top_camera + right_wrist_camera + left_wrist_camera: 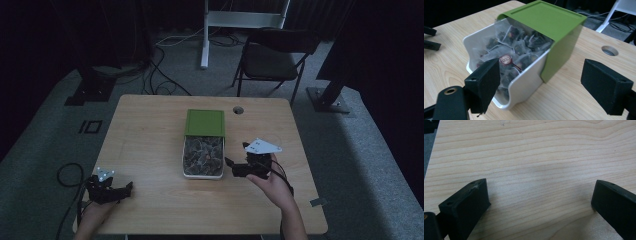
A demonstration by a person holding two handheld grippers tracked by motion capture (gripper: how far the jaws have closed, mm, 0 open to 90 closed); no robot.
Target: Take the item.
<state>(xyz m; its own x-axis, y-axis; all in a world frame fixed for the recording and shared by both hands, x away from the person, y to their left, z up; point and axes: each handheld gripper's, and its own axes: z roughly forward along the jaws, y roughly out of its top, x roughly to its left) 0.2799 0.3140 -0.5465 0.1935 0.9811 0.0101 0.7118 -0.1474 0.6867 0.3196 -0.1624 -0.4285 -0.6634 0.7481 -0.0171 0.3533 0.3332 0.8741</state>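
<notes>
Right tool (537,82) spread beside teabag box (524,82); left tool (539,202) spread over table (536,150).

Dim high view; both gripper views brighter, softly shadowed.

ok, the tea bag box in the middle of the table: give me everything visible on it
The tea bag box is a white, glossy, plastic-looking drawer pulled partway out of a matte green sleeve. It stands flat at the middle of the wooden table, open end toward the person. The drawer has rounded corners and a scooped front lip and is heaped with translucent mesh tea bags of dark leaves; one round red tag lies on top. The right gripper, jaws apart, faces it without touching.
</notes>
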